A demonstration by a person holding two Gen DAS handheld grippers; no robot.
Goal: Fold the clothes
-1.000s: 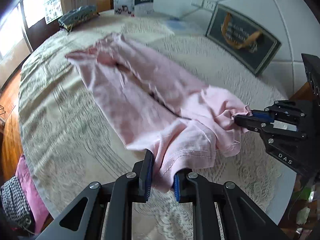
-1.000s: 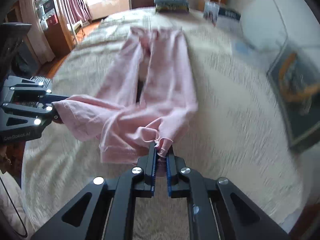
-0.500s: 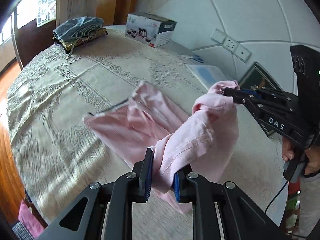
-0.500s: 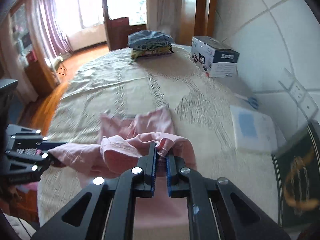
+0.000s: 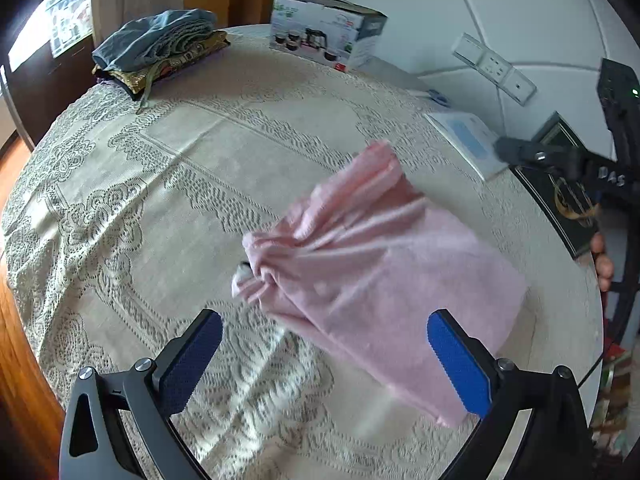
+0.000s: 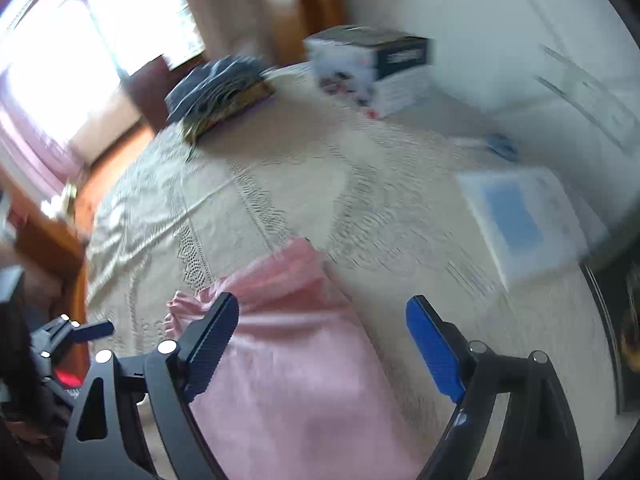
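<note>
letting go on both sides, we had our left claw [image 5: 324, 354] and right claw [image 6: 322, 344] spread wide and holding nothing, where half a second before each was pinched on a corner of the pink garment [image 5: 384, 272] and carrying it up over itself. the garment now lay on the lace-covered table [image 5: 160, 208], doubled into a shorter, roughly rectangular bundle near our edge, with a bunched, gathered end toward the left and a smoother folded edge close to the left claw's right finger. from the left wrist view the right claw [image 5: 520, 152] sat off past the garment's far side, apart from it. we judged that one fold had been laid down and released; the gathered end looked untidy, so the bundle may have wanted smoothing or another fold, though the right wrist view was too blurred to settle how square it lay. the stacked clothes [image 5: 160, 44] and the box [image 5: 326, 32] sat well apart at the table's far side.
</note>
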